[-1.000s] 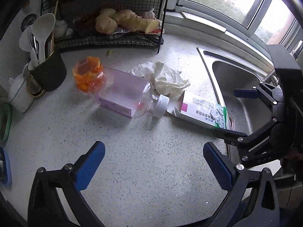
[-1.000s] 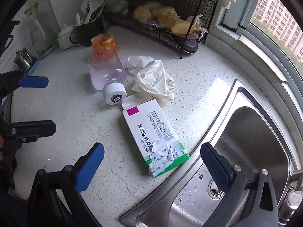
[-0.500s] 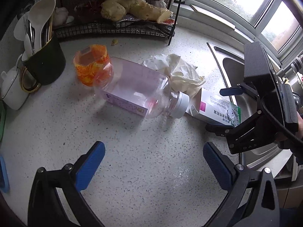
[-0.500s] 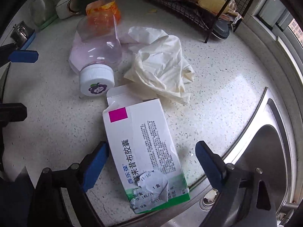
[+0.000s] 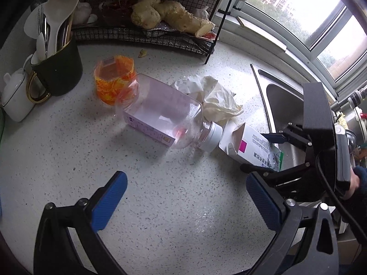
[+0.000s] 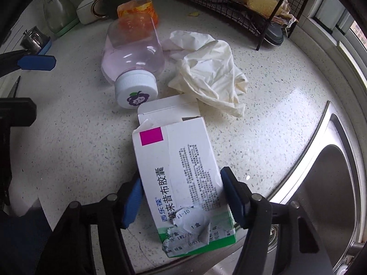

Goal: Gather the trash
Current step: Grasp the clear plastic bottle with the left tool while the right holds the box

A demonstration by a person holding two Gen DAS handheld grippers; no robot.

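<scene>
The box [image 6: 183,183] — a white carton with a magenta square, a green torn end and its top flap open — lies flat on the speckled counter [image 6: 68,149], its torn end right at the rim of the sink [image 6: 332,183]. The right claw [image 6: 181,197] straddles it: the jaws have just been closing, and its blue pads [image 6: 231,197] now sit against the box's two long sides, so it appears to pinch the box, which is not lifted. In the left wrist view the same box [image 5: 254,151] shows with the right claw [image 5: 263,153] around it and a bit of a hand in a dark sleeve [image 5: 357,181] behind. Touching the open flap is the white cap of a clear, pink-tinted bottle [image 6: 135,55] lying on its side; just beside the bottle and the flap sits a crumpled white tissue [image 6: 211,73]. Behind the bottle's base stands an orange cup [image 5: 113,80], and farther back a dark mug [image 5: 57,71] of spoons, a white pot [image 5: 15,96] and a wire rack [image 5: 149,34] holding ginger roots [image 5: 169,16]. The left claw [image 5: 188,199] hangs spread wide over bare counter, near the bottle — nothing between its pads.
</scene>
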